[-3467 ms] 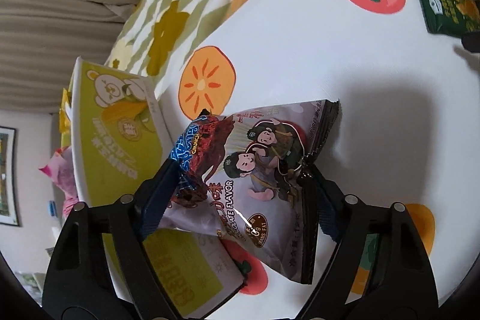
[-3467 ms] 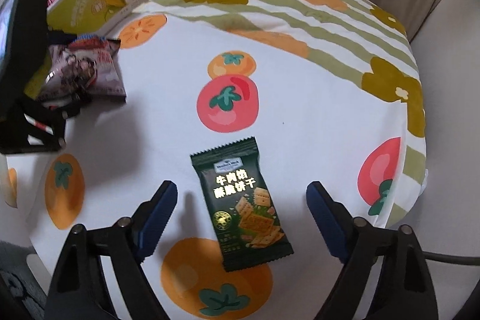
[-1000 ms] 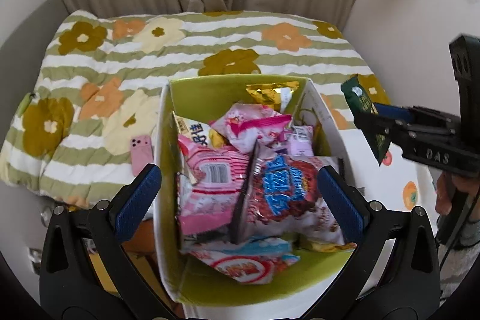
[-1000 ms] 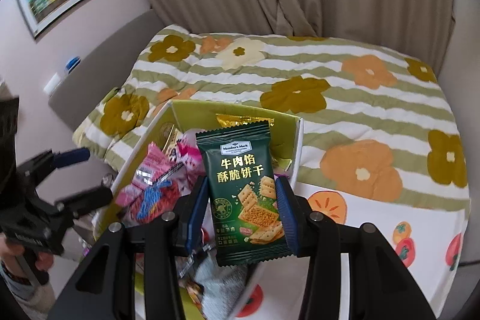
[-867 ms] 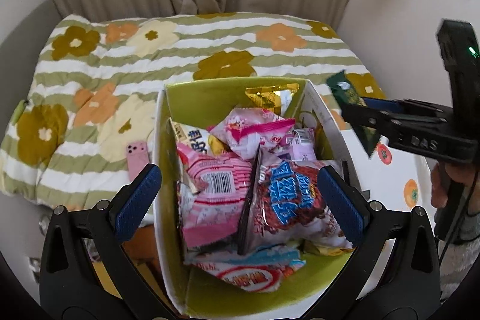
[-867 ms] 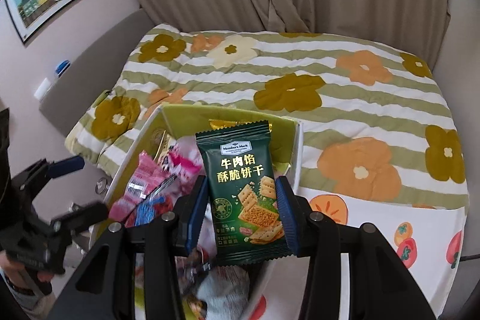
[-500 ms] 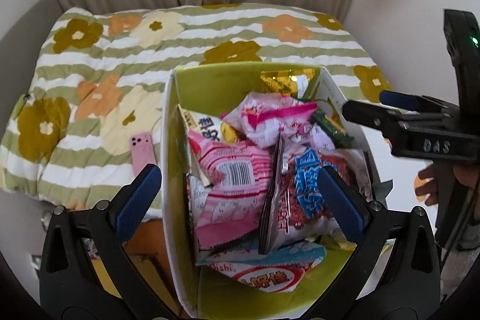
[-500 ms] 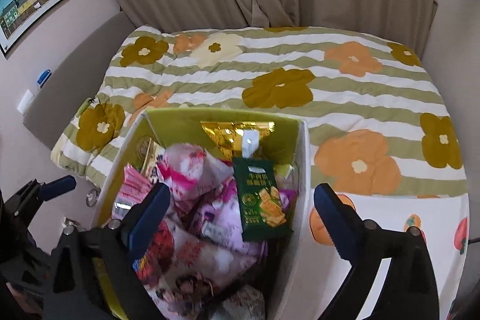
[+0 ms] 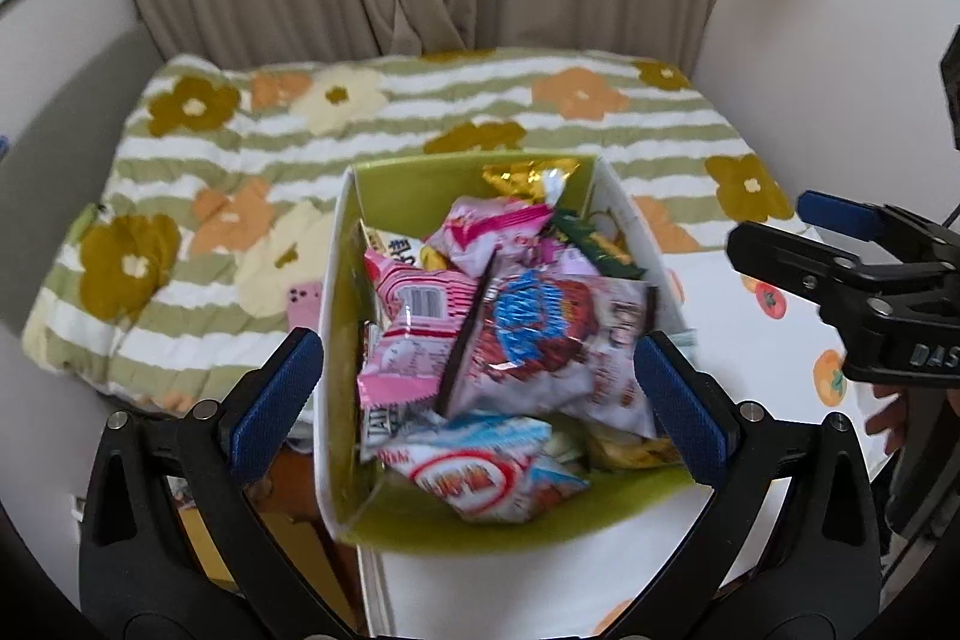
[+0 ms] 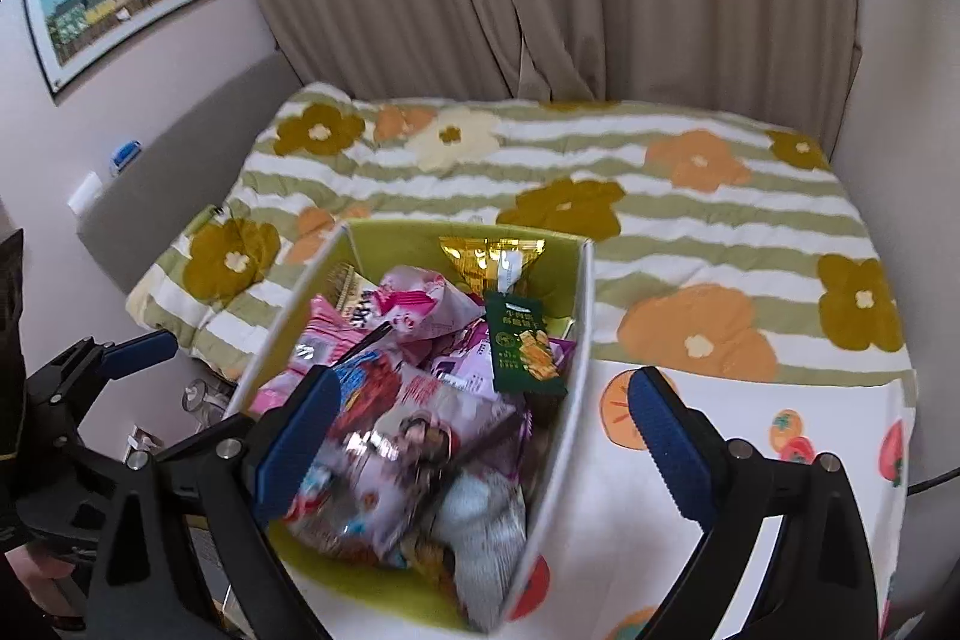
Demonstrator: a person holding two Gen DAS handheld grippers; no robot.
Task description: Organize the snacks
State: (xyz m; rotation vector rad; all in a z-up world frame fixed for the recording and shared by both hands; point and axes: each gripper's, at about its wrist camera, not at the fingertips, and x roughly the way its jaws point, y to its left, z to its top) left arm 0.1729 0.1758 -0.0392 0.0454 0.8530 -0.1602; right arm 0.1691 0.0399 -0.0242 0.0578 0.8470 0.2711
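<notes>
The green cracker packet lies inside the yellow-green box, propped at a slant on the pile near the far right corner, just below a gold foil pouch. In the left wrist view only a dark sliver of it shows behind a pink packet and a blue-and-red chocolate bag. It looks light, thin and crinkly, with a slick film skin; the crackers inside would likely snap under a hard squeeze, so the flat crimped end seam, or a gentle pinch across the narrow width, seems the safest hold. The heap beneath is loose and would probably shift if pressed.

The right gripper stands wide apart with nothing between its blue pads; its jaws have just been opening, and the packet lies free in the box. The left gripper is likewise spread wide and empty above the box. The box sits at the edge of a white fruit-print tablecloth, with a flowered striped bedspread beyond.
</notes>
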